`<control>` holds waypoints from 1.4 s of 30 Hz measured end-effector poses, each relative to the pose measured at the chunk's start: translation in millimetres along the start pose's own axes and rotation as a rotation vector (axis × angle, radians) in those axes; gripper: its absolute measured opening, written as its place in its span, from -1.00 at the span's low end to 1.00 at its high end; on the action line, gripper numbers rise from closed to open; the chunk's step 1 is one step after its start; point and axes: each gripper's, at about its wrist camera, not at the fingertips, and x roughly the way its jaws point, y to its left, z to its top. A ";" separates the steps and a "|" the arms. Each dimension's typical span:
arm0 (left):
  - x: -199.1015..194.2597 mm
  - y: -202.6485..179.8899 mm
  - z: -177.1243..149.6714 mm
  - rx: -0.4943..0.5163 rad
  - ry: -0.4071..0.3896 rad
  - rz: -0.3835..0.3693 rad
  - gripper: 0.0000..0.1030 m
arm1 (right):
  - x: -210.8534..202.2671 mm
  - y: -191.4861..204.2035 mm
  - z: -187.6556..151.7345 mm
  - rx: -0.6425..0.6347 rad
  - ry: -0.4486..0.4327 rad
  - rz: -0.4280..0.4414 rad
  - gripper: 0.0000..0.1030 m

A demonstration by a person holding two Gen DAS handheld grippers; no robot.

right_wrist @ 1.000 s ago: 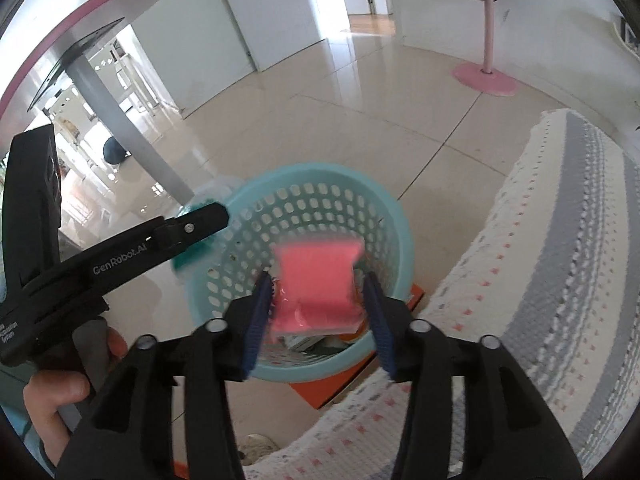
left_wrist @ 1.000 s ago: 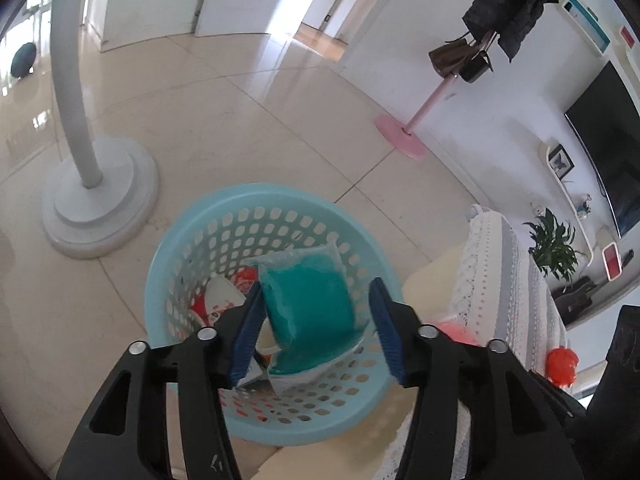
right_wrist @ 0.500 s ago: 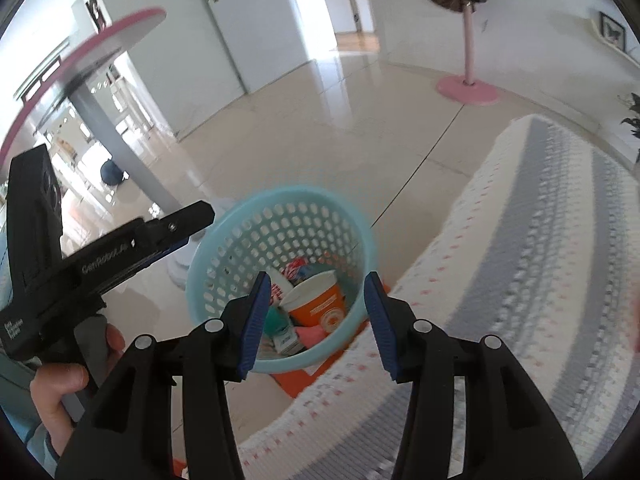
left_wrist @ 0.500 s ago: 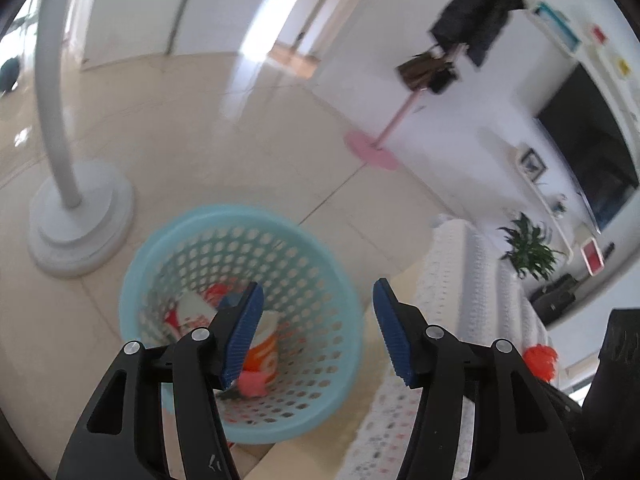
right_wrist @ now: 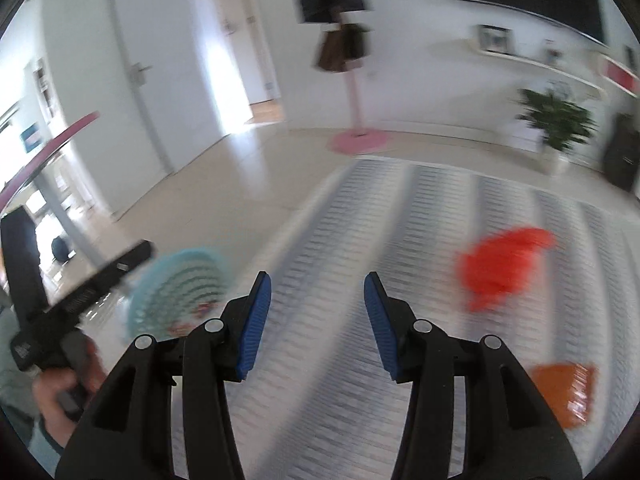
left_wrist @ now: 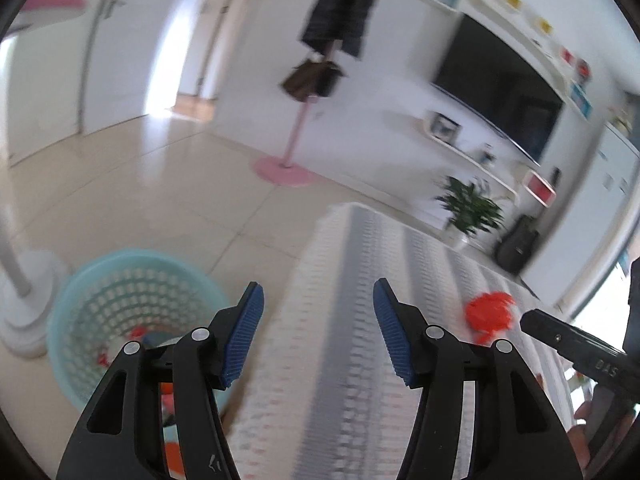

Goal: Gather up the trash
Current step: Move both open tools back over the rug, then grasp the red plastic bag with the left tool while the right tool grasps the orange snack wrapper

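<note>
Trash is partly collected, we judge: the turquoise basket (left_wrist: 132,320) on the floor at eight o'clock of our left gripper (left_wrist: 318,330) already holds several blurred scraps, while a crumpled red-orange wrapper (right_wrist: 504,266) and a flat orange packet (right_wrist: 564,394) lie on the striped cloth (right_wrist: 400,240) not yet gathered. We hold both grippers with jaws spread wide and nothing between them. From our right gripper (right_wrist: 316,326) the wrapper sits at about two o'clock, well clear of the jaws, the packet near four o'clock; in the left view the wrapper lies at three o'clock.
</note>
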 end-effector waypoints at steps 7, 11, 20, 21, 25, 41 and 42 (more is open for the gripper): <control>27.2 -84.7 -17.3 0.120 0.061 -0.165 0.37 | -30.6 -115.4 -56.5 0.137 0.043 -0.201 -0.12; 55.6 -146.0 -30.2 0.242 0.123 -0.228 0.37 | -32.2 -151.5 -76.4 0.189 0.057 -0.248 -0.12; 161.4 -240.7 -59.8 0.372 0.288 -0.252 0.61 | -28.6 -183.0 -107.5 0.168 0.067 -0.323 -0.44; 176.1 -246.2 -62.9 0.385 0.318 -0.238 0.61 | -27.7 -184.8 -108.4 0.177 0.074 -0.309 -0.44; 211.1 -254.5 -67.6 0.361 0.365 -0.203 0.61 | -27.5 -190.8 -113.4 0.191 0.100 -0.244 -0.44; 184.3 -235.3 -85.2 0.347 0.403 -0.238 -0.31 | -2.3 -164.6 -123.2 0.097 0.187 -0.330 0.43; 173.4 -229.8 -86.9 0.343 0.403 -0.245 -0.31 | 1.5 -166.5 -124.1 0.100 0.207 -0.354 0.39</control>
